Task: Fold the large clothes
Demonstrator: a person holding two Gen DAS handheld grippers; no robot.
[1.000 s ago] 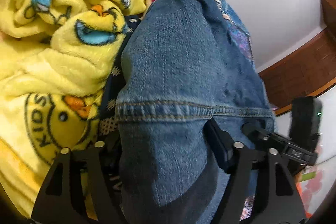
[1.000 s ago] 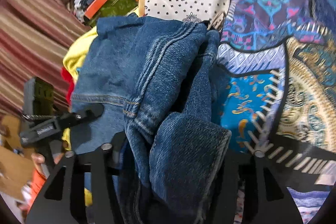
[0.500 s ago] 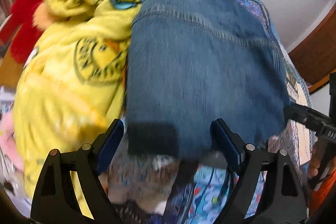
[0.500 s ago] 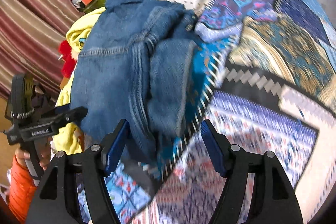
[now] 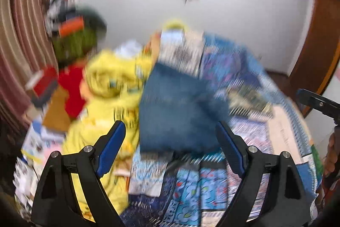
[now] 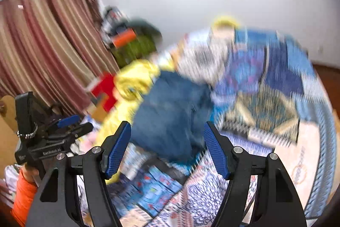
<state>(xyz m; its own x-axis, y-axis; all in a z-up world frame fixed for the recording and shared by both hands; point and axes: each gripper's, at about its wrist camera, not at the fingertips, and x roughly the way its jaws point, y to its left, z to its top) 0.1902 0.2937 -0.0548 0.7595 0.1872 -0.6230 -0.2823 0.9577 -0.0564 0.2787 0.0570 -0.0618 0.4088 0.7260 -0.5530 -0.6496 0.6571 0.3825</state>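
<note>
Jeans (image 5: pixel 178 112), clamped a second ago, are now released and lie folded on the bed (image 5: pixel 250 137), a yellow blanket (image 5: pixel 110 86) at nine o'clock. Left tongs (image 5: pixel 171 139) and right tongs (image 6: pixel 167 142) are spread, empty; this fold is judged finished.

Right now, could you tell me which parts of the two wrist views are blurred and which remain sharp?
Left wrist view: the folded jeans, yellow blanket and patterned bedspread are smeared by motion blur, while the left tongs stay crisp. Right wrist view: the same smear, while the right tongs are sharp. Both show fisheye bending at the edges.
</note>
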